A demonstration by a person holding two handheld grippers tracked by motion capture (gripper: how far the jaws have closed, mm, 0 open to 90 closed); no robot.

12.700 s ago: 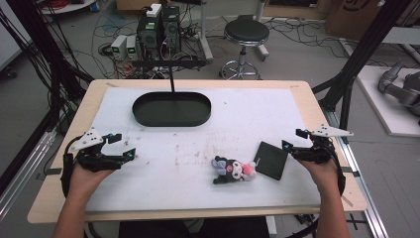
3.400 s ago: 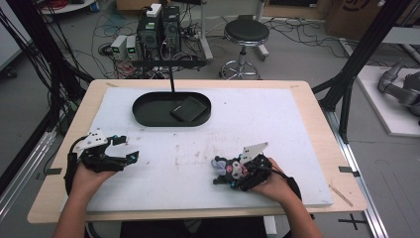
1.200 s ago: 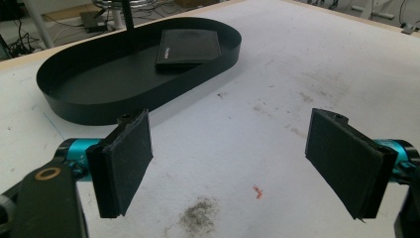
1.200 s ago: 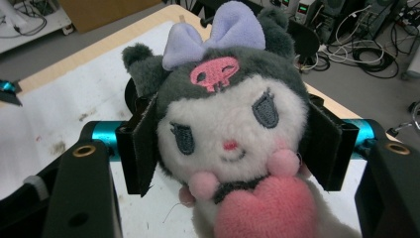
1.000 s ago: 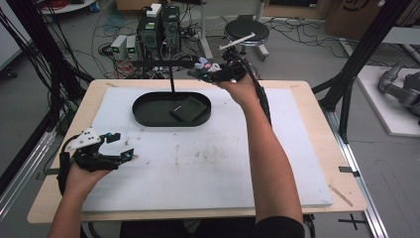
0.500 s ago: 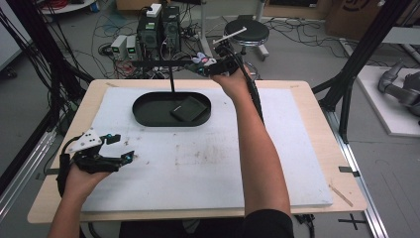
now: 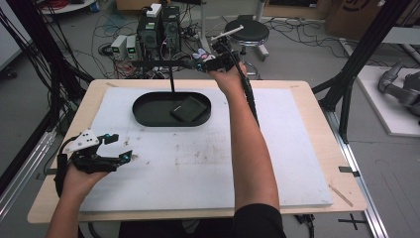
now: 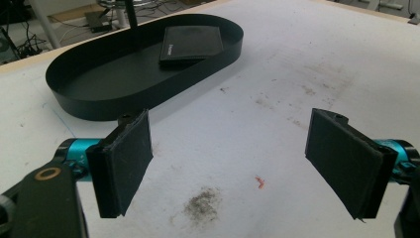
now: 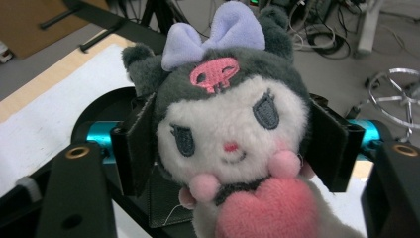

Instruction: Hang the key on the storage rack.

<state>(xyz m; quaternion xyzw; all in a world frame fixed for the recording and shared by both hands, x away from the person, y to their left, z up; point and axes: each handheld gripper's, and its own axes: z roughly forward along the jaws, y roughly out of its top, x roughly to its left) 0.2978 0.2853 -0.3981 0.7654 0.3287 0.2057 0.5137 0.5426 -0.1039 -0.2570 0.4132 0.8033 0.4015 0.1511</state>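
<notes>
The grey-and-white plush doll with a lilac bow [image 9: 225, 134] is clamped by the right gripper [image 7: 214, 59] above the far rim of the black oval tray [image 7: 148, 114], having been lifted from the table since earlier. It could be dropped outside the tray if released too far back. The left gripper [image 7: 115, 148] is held wide, empty, unmoved.

Even, diffuse overhead lighting is seen; shadows are soft. The high view is slightly soft. No glare is noted.

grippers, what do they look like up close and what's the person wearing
Both grippers, left and right, have black bodies, teal-blue barrels and flat black padded jaws. Each carries a pale three-cornered plate; a black cable trails along the right forearm. Forearms bare; dark clothing at the bottom edge.
</notes>
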